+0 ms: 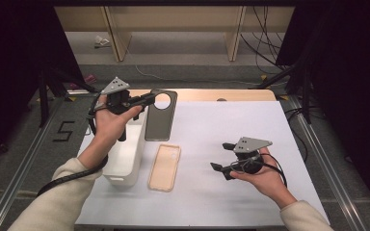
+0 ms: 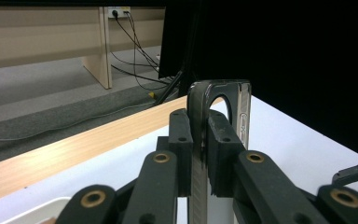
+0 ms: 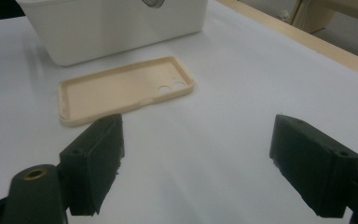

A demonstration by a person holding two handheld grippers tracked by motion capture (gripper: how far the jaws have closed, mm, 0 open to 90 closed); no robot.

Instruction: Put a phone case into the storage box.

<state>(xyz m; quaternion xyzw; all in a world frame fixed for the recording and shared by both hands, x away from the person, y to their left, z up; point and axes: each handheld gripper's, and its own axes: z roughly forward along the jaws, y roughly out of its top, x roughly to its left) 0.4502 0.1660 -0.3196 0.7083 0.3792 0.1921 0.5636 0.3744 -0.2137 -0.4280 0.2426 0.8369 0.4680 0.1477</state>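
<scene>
**Thin grip on the dark case, with the bin and the far edge close by**

From the high view, we see the left tool (image 1: 147, 99) pinching the dark grey, glossy phone case with a large round camera hole (image 1: 161, 116) near its top corner, holding it up off the white desk (image 1: 221, 130) just beside the white rectangular plastic bin (image 1: 125, 154). We judge the hold to be slight: the case hangs long below the pinch, so a quick swing could make it pivot or slip out. The beige soft phone case (image 1: 164, 167) lies flat, hollow side up, right under that path; a dropped case could land on it or knock against the bin's wall. The right tool (image 1: 224, 166) hovers spread, holding nothing, well apart over bare desk, where we have the most room. The wooden far edge sits close behind the held case; little margin there.

From the left gripper view, the jaws press on the dark case's (image 2: 200, 140) thin wall edge-on, the rim of its camera hole rising above them. Only a narrow strip is caught, so we expect twisting to be the main risk. The wooden edge runs just beyond.

From the right gripper view, the jaws stand wide apart above bare white surface. The beige case (image 3: 121, 91) lies ahead, near the bin (image 3: 112, 28) but not touching it. A careless reach could push it against the bin.
</scene>
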